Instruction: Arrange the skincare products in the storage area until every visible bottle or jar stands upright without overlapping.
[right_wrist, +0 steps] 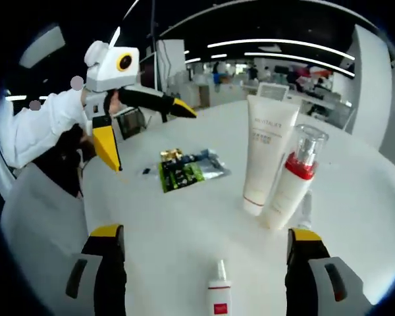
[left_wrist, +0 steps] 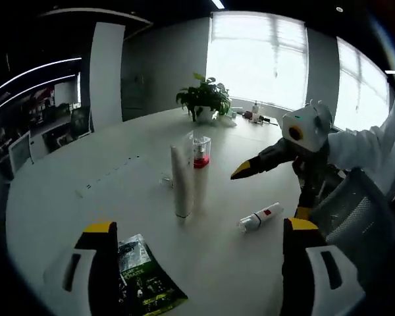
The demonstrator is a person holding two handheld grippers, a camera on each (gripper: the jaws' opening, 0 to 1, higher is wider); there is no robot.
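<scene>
Both grippers gape wide, holding nothing: the right gripper (right_wrist: 207, 263) frames a small bottle (right_wrist: 218, 295) lying flat on the table (right_wrist: 355, 197). Close squarely around its middle, then stand it beside the upright tube (right_wrist: 266, 155), clear of the pump bottle (right_wrist: 293, 181).

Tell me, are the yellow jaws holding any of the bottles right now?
No, nothing is held. The left gripper and right gripper both have their jaws spread open over the table, and the small tube lies untouched.
</scene>
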